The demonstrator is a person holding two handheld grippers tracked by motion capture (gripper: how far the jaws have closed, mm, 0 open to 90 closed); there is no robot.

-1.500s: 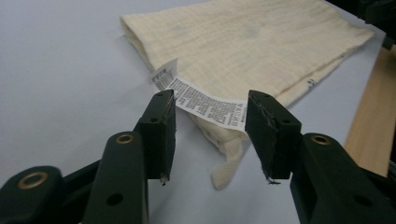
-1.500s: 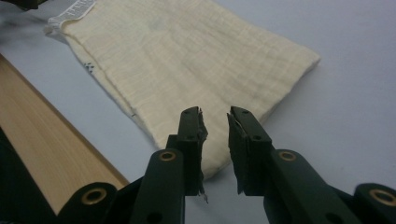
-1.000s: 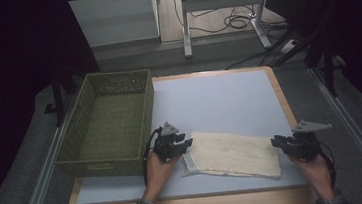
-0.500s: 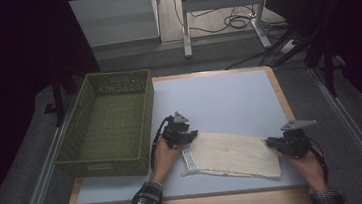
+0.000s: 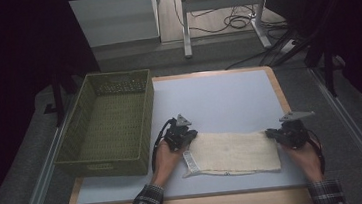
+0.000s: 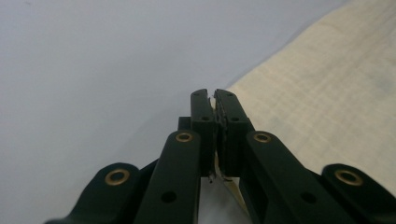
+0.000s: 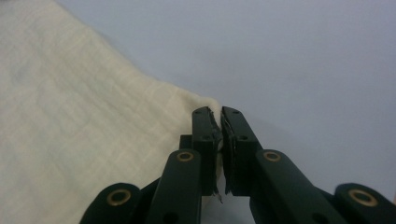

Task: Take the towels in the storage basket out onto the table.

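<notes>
A cream cloth [image 5: 234,152] lies flat on the pale table [image 5: 219,98], with a white label at its near left corner. My left gripper [image 5: 188,135] is shut on the cloth's far left corner; the left gripper view shows the cloth [image 6: 327,93] pinched edge-on between the closed jaws of that gripper [image 6: 215,95]. My right gripper [image 5: 271,134] is shut on the cloth's far right corner. In the right gripper view the cloth [image 7: 84,121] spreads to the left, its corner caught between that gripper's [image 7: 218,112] jaws.
A green woven basket [image 5: 108,124] stands at the table's left side, close to my left hand. Bare table stretches behind the cloth to the far edge. Beyond it are desk legs and cables [image 5: 231,22] on the floor.
Both grippers have carried the cloth's far corners away from the person, the left one further from the basket's near end. The cloth now lies stretched out flatter and wider between them.
</notes>
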